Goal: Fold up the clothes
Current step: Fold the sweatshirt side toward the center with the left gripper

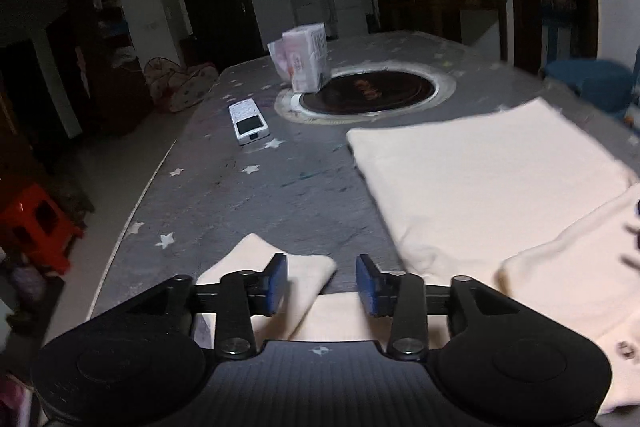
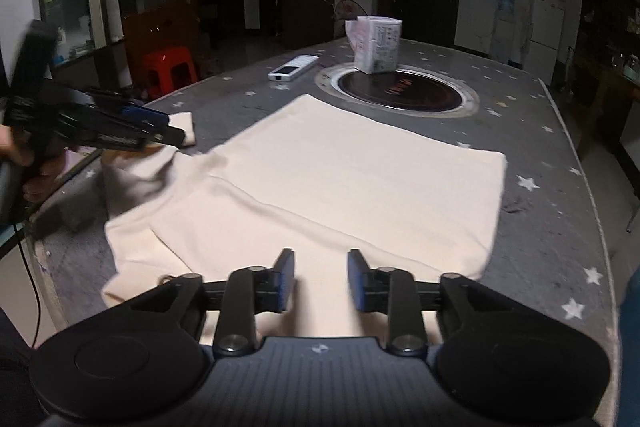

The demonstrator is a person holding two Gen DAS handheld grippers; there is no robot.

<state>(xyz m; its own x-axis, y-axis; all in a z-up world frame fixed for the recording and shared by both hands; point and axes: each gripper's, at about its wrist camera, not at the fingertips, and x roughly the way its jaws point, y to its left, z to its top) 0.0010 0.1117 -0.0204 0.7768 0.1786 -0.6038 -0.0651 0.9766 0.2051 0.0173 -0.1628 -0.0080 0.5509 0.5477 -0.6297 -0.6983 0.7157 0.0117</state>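
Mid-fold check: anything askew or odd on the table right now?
The cream garment lies mostly flat, but its sleeve sticks out sideways under the left gripper, still unfolded, and the cloth bunches near that shoulder. Nothing spilled or damaged.

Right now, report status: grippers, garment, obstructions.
Left gripper open, right gripper open, both empty. Cream garment flat, part-folded. Remote and box lie clear beyond.

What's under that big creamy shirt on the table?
The cream shirt lies flat on the grey starry tablecloth, which shows all around it. Part of the shirt is folded over itself near the front. Whatever lies under its middle is covered, so it cannot be seen.
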